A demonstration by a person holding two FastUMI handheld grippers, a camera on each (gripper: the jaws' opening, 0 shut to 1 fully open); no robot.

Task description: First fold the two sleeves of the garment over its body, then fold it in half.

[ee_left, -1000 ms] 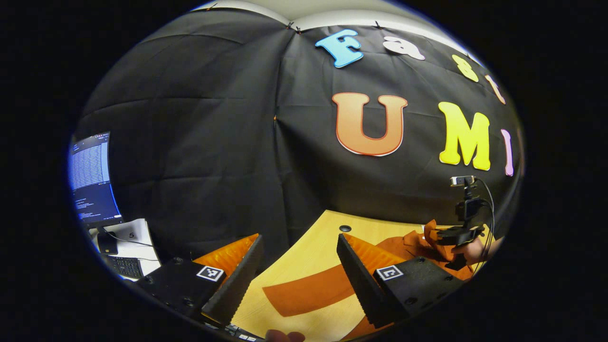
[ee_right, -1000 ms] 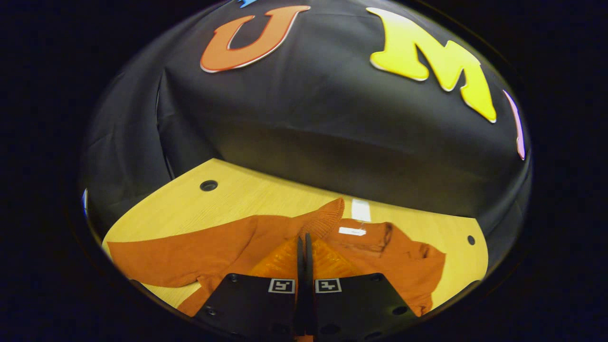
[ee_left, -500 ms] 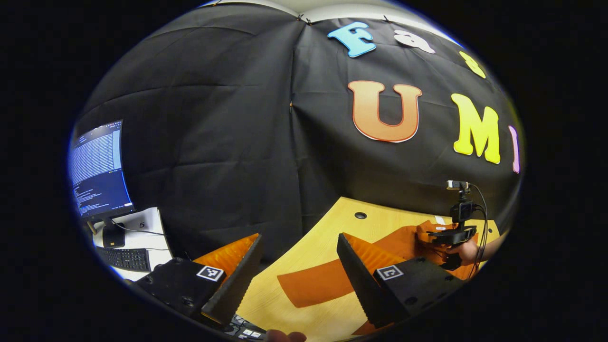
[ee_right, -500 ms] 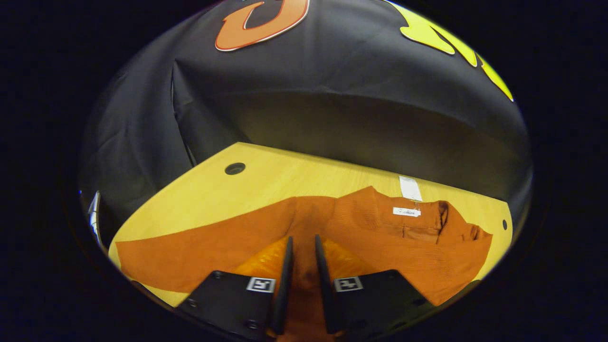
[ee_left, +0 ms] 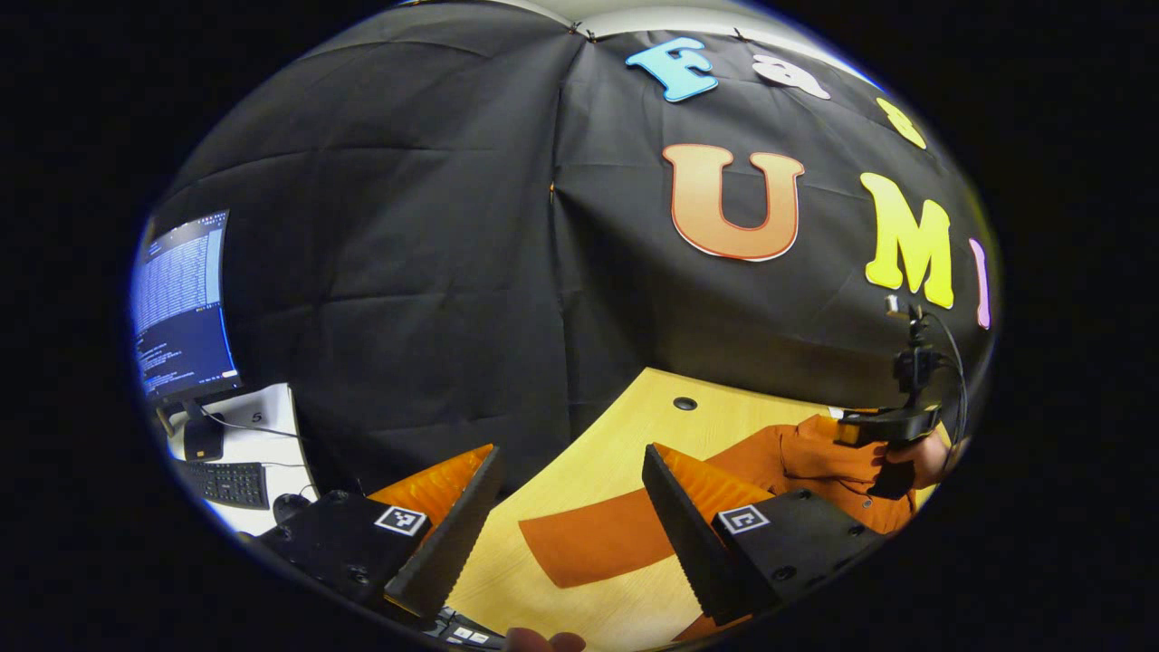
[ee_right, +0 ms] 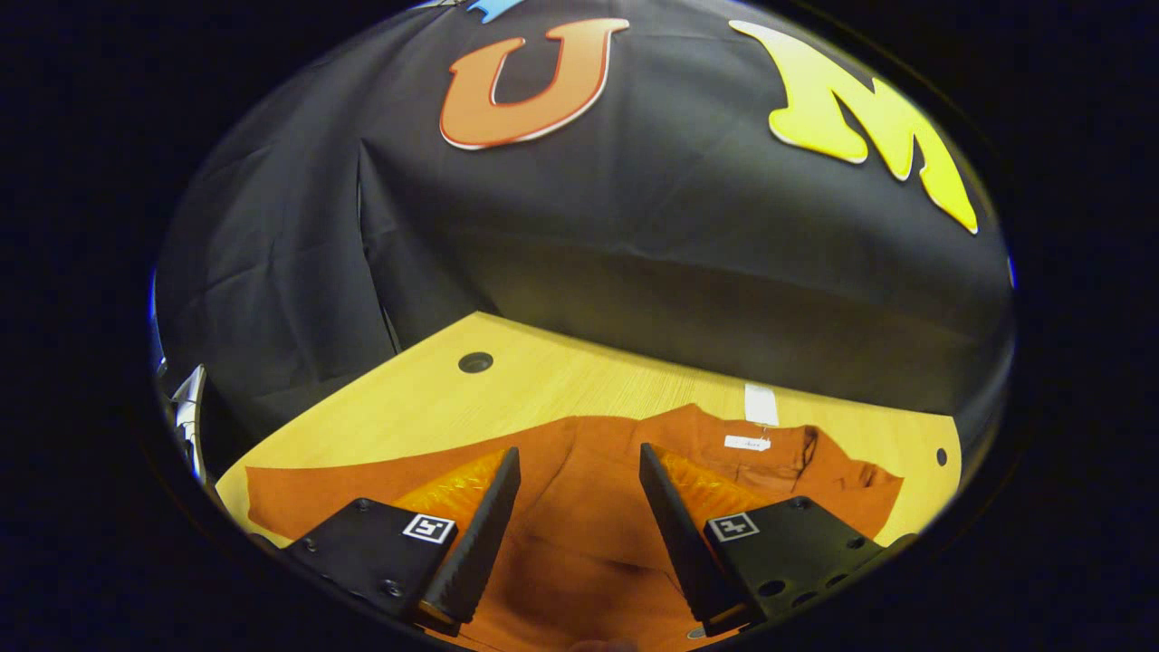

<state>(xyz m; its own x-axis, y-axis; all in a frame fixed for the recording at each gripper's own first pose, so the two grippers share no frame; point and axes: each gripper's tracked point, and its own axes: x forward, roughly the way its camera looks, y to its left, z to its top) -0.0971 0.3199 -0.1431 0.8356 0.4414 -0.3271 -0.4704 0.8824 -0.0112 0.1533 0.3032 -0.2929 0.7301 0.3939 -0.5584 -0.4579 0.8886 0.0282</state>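
Over the pale wooden counter [ee_right: 561,380], the right claw [ee_right: 575,507] is now standing with its jaws wide apart and holding nothing; a second ago they were pressed together on a fold of the rust-orange knitted garment [ee_right: 579,534], and half a second ago they were just parting. That is reading as a release: one sleeve looks laid down across the body, so the first sleeve fold is probably done. In the left gripper view the same claw and the hand holding it [ee_left: 914,453] are sitting higher above the cloth than before, seemingly lifting clear.

The left claw [ee_left: 570,516] is hanging wide open and empty, as it was a second ago, above the counter's near-left part. Just ahead of it the other long orange sleeve [ee_left: 607,539] is lying flat and stretched out away from the body, not yet folded. That sleeve is likely the next thing to take.

The garment is lying toward the near side of the counter, collar and white label [ee_right: 747,442] facing the black cloth wall. Bare wood is stretching between the garment and the far edge, with a round cable hole [ee_right: 475,362] well apart from the cloth. The outstretched sleeve's end is reaching near the counter's left edge, so room there is tight. A monitor [ee_left: 181,308] and keyboard [ee_left: 226,483] are standing off to the left on a separate surface.
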